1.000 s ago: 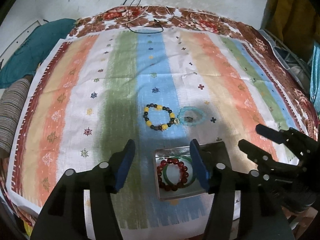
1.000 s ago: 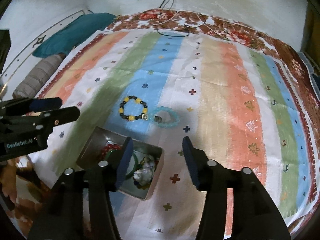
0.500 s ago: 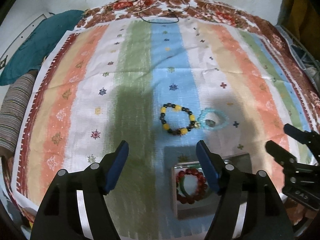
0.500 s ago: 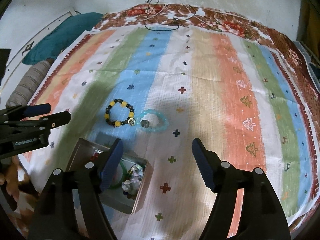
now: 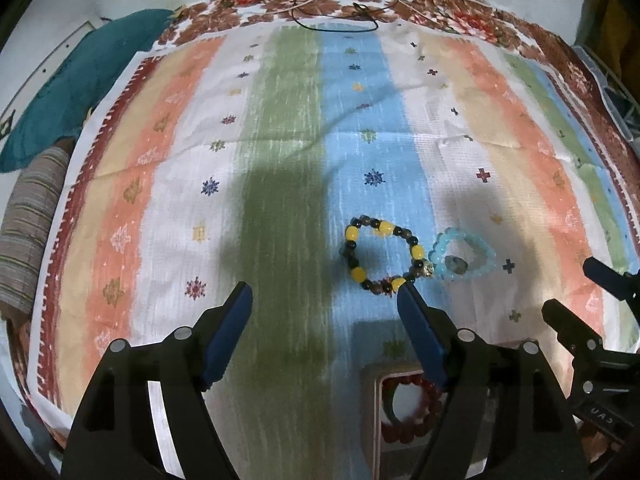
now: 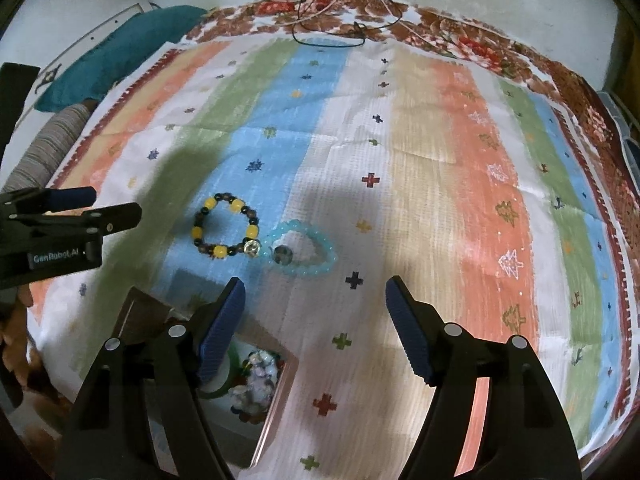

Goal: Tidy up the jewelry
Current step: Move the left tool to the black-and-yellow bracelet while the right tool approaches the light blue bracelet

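Note:
Two bracelets lie touching on the striped cloth: a yellow-and-dark beaded bracelet [image 5: 357, 273] [image 6: 237, 205] and, to its right, a pale blue bracelet [image 5: 486, 258] [image 6: 328, 256] with a grey stone. My left gripper [image 5: 323, 290] hovers just short of the yellow one, its jaws opening with nothing between them. My right gripper [image 6: 315, 283] stands open and empty in front of the blue one. Each gripper shows at the edge of the other's view, the right gripper [image 5: 570, 286] and the left gripper [image 6: 114, 204]. The metal box [image 5: 370, 420] [image 6: 280, 392] below holds a red bead bracelet [image 5: 400, 432], a green bangle [image 6: 218, 388] and pale beads.
A teal cushion [image 5: 80, 84] and a striped roll [image 5: 28, 232] lie off the cloth's left side. A black cord [image 5: 336, 26] loops at the far edge by the pale wall. The floral border [image 6: 572, 80] wraps the right side.
Both grippers have moved forward and down toward the two bracelets, and their jaws have widened. The box has slid toward the bottom of both views.

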